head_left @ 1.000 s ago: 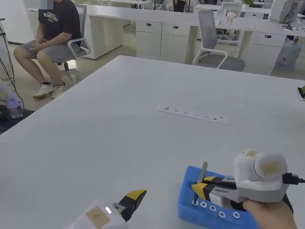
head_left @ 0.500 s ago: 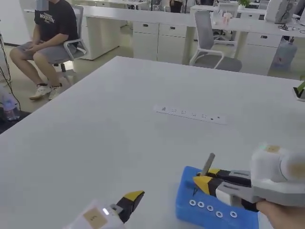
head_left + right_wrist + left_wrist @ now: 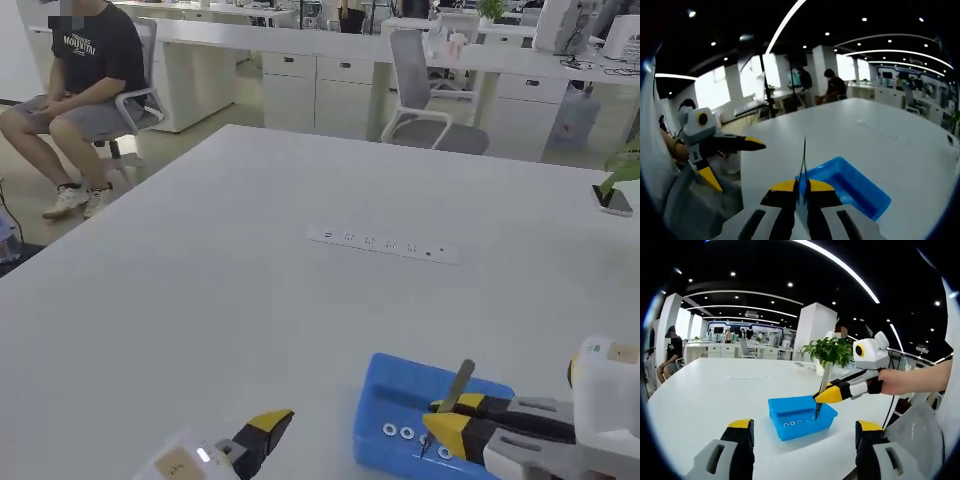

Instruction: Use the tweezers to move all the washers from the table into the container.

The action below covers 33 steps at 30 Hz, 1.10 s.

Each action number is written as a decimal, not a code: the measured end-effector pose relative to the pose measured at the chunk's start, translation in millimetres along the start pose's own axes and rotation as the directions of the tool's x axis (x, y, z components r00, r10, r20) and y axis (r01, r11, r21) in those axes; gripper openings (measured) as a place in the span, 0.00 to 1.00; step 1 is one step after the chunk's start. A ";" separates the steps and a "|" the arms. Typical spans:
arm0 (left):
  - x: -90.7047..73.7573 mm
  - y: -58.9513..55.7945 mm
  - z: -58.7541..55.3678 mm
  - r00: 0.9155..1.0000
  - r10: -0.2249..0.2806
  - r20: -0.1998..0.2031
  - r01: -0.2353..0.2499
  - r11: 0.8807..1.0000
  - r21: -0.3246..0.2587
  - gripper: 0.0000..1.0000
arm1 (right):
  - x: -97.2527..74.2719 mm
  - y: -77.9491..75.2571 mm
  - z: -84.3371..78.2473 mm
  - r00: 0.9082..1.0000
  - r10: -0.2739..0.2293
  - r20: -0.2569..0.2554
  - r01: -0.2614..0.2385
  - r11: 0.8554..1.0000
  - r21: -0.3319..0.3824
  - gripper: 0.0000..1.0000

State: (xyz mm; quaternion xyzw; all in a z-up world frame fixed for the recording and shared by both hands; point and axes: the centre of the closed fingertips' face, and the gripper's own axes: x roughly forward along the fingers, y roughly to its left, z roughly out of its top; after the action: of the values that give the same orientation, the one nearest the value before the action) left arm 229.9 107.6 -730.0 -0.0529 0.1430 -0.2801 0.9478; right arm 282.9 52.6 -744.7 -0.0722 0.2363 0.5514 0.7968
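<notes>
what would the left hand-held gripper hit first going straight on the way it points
Likely the blue container, which sits straight ahead between its open jaws, though depth is hard to judge.

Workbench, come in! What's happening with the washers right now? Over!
Right gripper shut on tweezers, tips down in blue tray. Left gripper open, holding nothing. Washers lying in tray. Nothing blocking.

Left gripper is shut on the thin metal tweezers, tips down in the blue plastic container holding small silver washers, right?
No: the right gripper is shut on the thin metal tweezers, as the right gripper view shows; the left gripper is open and empty. The tips do point down into the blue plastic container holding small silver washers.
</notes>
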 end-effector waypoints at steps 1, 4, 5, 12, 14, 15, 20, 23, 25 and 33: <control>-0.5 1.0 0.2 1.000 -0.005 0.001 0.005 1.000 -0.013 0.85 | -1.5 1.0 -2.4 1.000 0.004 -0.007 -0.004 1.000 -0.002 0.04; -2.1 3.5 2.6 1.000 -0.013 0.012 0.014 0.998 -0.068 0.84 | -6.8 5.2 -11.4 0.999 0.023 -0.039 -0.023 1.000 -0.016 0.04; -2.7 4.5 3.1 1.000 -0.023 0.013 0.024 0.997 -0.078 0.83 | -8.9 6.9 -13.7 0.999 0.029 -0.044 -0.030 0.999 -0.022 0.04; -6.8 -22.9 -4.6 0.964 -0.243 -0.111 0.235 0.969 -0.082 0.62 | -13.4 25.1 -34.7 0.988 0.106 -0.111 -0.108 0.994 -0.015 0.05; -5.1 -25.8 -3.2 0.958 -0.255 -0.130 0.250 0.967 -0.056 0.59 | -12.8 28.9 -40.4 0.985 0.124 -0.122 -0.125 0.992 -0.007 0.05; -4.5 -27.4 -2.5 0.955 -0.264 -0.134 0.260 0.964 -0.049 0.58 | -12.4 30.8 -43.0 0.983 0.131 -0.127 -0.132 0.991 0.002 0.05; -2.1 -39.5 -1.3 0.929 -0.326 -0.174 0.330 0.944 -0.008 0.51 | -12.0 43.2 -57.3 0.967 0.164 -0.197 -0.175 0.984 -0.039 0.04; 0.2 -45.0 -0.3 0.918 -0.348 -0.191 0.358 0.934 0.020 0.47 | -11.8 48.2 -63.4 0.954 0.174 -0.244 -0.200 0.976 -0.087 0.04; 0.8 -48.5 1.3 0.910 -0.364 -0.198 0.377 0.926 0.029 0.45 | -11.4 51.0 -66.1 0.946 0.177 -0.271 -0.217 0.969 -0.123 0.04; 1.8 -54.9 2.8 0.880 -0.410 -0.241 0.436 0.897 0.068 0.35 | -9.3 59.7 -76.8 0.913 0.188 -0.363 -0.287 0.927 -0.242 0.04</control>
State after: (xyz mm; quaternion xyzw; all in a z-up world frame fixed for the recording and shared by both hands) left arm 204.0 60.6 -717.9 0.0055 0.2152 -0.4927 0.8432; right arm 203.0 38.7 -799.2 -0.2510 0.2914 0.6534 0.6521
